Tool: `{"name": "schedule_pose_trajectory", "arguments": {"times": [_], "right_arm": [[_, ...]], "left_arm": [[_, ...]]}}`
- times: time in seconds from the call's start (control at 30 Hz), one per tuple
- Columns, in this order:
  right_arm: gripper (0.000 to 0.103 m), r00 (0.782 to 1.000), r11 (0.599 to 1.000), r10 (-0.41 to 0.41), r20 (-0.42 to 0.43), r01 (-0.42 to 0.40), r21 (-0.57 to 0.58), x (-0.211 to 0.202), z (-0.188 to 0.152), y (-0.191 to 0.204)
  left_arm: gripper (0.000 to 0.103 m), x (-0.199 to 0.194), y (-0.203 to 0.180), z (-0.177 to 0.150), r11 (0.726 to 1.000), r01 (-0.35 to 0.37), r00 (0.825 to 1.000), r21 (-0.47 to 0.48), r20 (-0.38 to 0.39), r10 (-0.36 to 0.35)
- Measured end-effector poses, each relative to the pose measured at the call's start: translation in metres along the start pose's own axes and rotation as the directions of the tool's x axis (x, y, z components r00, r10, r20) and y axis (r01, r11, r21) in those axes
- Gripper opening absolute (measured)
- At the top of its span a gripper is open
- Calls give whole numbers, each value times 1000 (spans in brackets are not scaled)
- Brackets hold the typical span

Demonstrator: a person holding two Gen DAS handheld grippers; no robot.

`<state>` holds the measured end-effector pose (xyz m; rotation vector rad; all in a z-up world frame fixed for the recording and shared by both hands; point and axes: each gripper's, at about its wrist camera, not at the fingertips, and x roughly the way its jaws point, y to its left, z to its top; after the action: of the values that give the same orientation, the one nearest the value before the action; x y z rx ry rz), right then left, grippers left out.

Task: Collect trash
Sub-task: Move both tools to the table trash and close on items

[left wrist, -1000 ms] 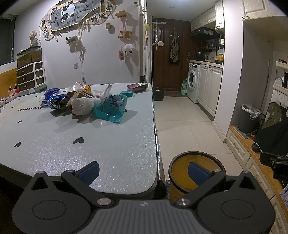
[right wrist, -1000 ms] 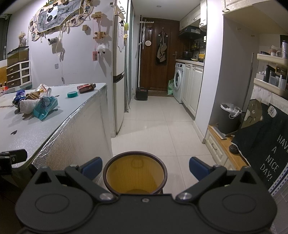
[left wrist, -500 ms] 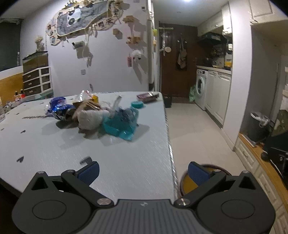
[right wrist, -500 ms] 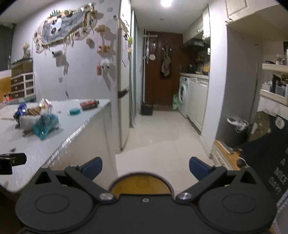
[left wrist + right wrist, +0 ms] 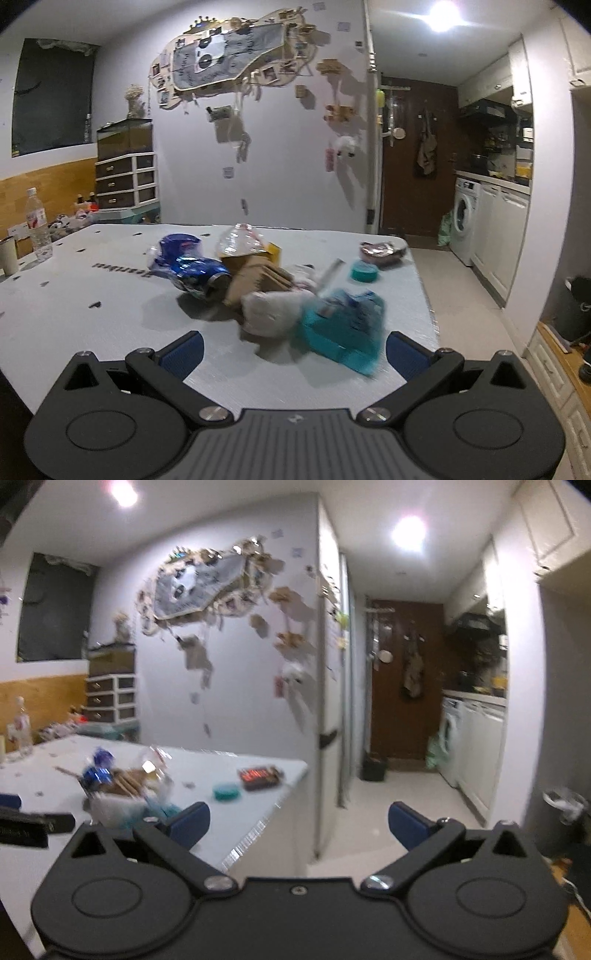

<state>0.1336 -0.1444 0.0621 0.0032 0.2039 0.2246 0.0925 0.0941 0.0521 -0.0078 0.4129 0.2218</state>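
Note:
A heap of trash lies on the pale table point(image 5: 92, 325): a teal plastic package point(image 5: 341, 332), a white crumpled bag point(image 5: 269, 314), brown cardboard point(image 5: 255, 277), a blue foil wrapper point(image 5: 192, 269) and a clear bag point(image 5: 240, 240). My left gripper point(image 5: 293, 350) is open just short of the teal package, nothing between its fingers. The right wrist view shows the same heap point(image 5: 122, 779) at the left, blurred. My right gripper point(image 5: 299, 821) is open and empty, off the table's right corner, over the floor.
A teal lid point(image 5: 364, 272) and a dark red box point(image 5: 382, 251) sit near the table's far right corner. A water bottle point(image 5: 37, 225) and a cup point(image 5: 7, 254) stand at the far left. A bagged bin point(image 5: 565, 812) stands by the right wall, beyond the tiled floor point(image 5: 399, 801).
Both grippers rose and moved forward. The yellow-lined bin that was below them has dropped out of both views. The left gripper now sits close to the trash heap.

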Motion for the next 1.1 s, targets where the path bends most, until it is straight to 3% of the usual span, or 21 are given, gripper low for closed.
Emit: {"name": "schedule_pose_trajectory", "arguments": {"times": [0.2, 0.33, 0.5, 0.67, 0.77, 0.83, 0.9, 1.03, 1.1], "right_arm": [[103, 993, 990, 121, 15, -122, 66, 50, 23, 32], [103, 976, 966, 202, -79, -186, 179, 95, 25, 52], [103, 926, 913, 321, -198, -246, 326, 146, 8, 76], [103, 870, 869, 397, -294, -252, 427, 181, -18, 90], [94, 849, 844, 419, -322, -234, 483, 195, -29, 92], [89, 834, 823, 445, -326, -237, 516, 202, -34, 93], [83, 822, 808, 464, -330, -239, 539, 208, -40, 95], [75, 823, 802, 475, -312, -258, 539, 212, -41, 97], [65, 814, 803, 487, -317, -274, 529, 213, -42, 101]], "left_arm": [[103, 11, 31, 18, 1000, -12, 1000, -12, 27, 12], [103, 15, 51, 28, 1000, 12, 999, -19, 41, -11], [103, 25, 67, 37, 998, 65, 997, 3, 31, -65], [103, 38, 65, 47, 982, 148, 988, 120, 18, -151], [103, 52, 60, 54, 957, 231, 973, 173, -47, -227], [103, 62, 58, 58, 918, 336, 941, 209, -107, -320], [103, 72, 56, 60, 898, 380, 924, 220, -140, -356], [103, 92, 50, 65, 900, 356, 932, 253, -160, -324], [103, 99, 45, 69, 896, 344, 937, 280, -163, -308]]}}
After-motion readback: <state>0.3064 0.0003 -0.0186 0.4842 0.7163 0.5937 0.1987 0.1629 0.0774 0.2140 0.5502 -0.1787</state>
